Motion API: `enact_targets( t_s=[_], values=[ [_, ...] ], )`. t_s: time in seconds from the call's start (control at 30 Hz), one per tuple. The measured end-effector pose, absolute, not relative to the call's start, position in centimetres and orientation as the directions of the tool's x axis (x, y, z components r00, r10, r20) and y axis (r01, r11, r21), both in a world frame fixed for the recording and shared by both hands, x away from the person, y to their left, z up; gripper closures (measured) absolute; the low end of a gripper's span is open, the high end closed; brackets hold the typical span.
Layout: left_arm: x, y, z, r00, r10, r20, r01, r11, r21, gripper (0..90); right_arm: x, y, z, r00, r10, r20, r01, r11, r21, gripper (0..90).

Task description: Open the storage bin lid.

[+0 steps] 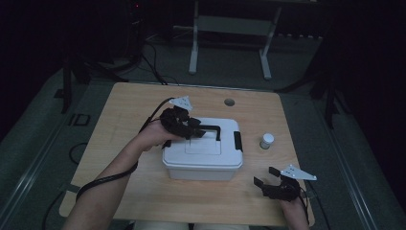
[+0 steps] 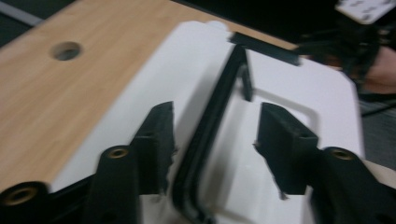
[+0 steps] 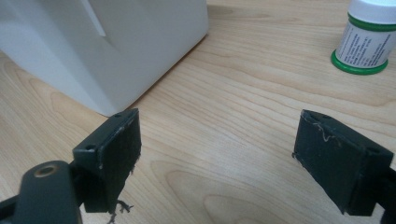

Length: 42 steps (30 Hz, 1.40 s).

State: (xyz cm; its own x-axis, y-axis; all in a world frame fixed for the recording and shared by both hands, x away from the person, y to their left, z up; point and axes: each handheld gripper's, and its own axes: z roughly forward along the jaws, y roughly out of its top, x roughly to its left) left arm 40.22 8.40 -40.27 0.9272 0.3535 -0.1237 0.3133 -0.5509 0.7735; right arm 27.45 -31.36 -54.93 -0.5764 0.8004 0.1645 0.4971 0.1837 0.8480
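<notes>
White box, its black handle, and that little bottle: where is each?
white box [image 1: 201, 160], high view, on its lid.
black handle [image 2: 205, 135], left gripper view, on its long bar.
little bottle [image 3: 369, 42], right gripper view, on its label.

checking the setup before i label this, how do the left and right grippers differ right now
The left gripper is over the white box's lid, its jaws open on either side of the black handle; the right gripper sits low over bare table, jaws open with nothing between them. The left is near the table's middle; the right is near its front right corner, short of the small bottle. Both are black, hand-held and open.
</notes>
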Motion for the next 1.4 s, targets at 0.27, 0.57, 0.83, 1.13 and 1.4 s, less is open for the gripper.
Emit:
enact_targets(
  t_s=[0.27,0.57,0.83,1.13,1.4],
  values=[
    [39.6,8.0,-40.1,0.947,0.292,-0.131,0.281,-0.564,0.776,73.7,27.5,-31.4,-54.9,-0.573,0.803,0.165,0.500,0.183,0.846,14.7],
    [39.1,7.6,-39.6,0.970,0.240,-0.046,0.194,-0.641,0.743,76.8,27.4,-31.3,-55.0,-0.581,0.796,0.171,0.501,0.184,0.846,14.7],
    [39.6,7.5,-39.3,0.981,0.190,-0.022,0.145,-0.663,0.734,79.4,27.4,-31.4,-55.1,-0.579,0.795,0.179,0.504,0.177,0.845,14.7],
    [40.0,7.6,-39.1,0.983,0.183,-0.024,0.139,-0.647,0.750,83.3,27.4,-31.5,-55.2,-0.578,0.795,0.184,0.508,0.174,0.844,14.7],
    [39.8,7.9,-37.9,0.978,0.209,-0.002,0.134,-0.621,0.772,83.4,27.4,-31.6,-55.1,-0.574,0.796,0.190,0.511,0.167,0.843,17.2]
  ],
)
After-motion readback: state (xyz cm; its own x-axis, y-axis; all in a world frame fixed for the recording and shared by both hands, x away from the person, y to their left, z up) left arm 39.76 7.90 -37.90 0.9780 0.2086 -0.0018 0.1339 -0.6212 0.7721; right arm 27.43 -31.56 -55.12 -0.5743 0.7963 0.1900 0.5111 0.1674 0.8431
